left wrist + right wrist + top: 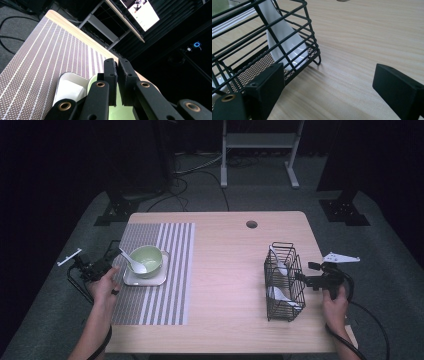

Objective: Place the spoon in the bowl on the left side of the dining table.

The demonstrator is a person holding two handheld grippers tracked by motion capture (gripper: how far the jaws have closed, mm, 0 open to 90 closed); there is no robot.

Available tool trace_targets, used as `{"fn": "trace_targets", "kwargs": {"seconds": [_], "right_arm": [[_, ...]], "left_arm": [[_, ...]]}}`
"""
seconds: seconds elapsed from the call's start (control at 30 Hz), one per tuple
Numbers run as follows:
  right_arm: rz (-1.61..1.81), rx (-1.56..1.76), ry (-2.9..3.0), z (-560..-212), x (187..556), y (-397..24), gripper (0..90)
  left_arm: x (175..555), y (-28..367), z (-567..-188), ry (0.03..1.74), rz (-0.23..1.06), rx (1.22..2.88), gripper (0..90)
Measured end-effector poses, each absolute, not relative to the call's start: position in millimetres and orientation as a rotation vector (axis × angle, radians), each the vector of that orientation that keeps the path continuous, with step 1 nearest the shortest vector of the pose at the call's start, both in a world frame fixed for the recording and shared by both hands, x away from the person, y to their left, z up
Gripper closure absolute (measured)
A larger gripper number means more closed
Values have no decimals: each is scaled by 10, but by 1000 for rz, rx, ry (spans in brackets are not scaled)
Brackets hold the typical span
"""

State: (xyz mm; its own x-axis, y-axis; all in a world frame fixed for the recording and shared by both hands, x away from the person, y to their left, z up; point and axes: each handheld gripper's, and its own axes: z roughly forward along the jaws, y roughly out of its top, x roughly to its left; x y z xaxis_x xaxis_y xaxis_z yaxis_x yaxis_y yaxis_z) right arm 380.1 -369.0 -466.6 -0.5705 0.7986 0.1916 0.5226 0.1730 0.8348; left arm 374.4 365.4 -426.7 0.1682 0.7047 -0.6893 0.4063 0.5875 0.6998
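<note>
Your left gripper (95, 268) sits at the worktop's left edge, jaws pressed together on nothing I can see, just beside the green bowl (146, 259). A white spoon (132, 261) rests in that bowl, which stands on a small tray (156, 280) on the striped mat (165, 270), likely to protect the worktop (230, 270). At the right, your right gripper (306, 279) holds its jaws spread beside the wire basket (284, 281), where more spoons (284, 37) stand, probably awaiting a grasp.

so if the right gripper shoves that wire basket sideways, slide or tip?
Probably slides: the wire basket looks light and sits on small feet on smooth wood. It is tall and narrow, so a high push could tip it. The white spoons inside would likely rattle.
</note>
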Motion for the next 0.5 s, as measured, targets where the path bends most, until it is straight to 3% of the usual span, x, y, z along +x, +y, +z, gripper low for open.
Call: {"fn": "trace_targets", "kwargs": {"seconds": [0.5], "right_arm": [[1361,1268,2161,-4667,3802,-3696,94]], "left_arm": [[3729,3687,-4337,1479,279,1007,836]]}}
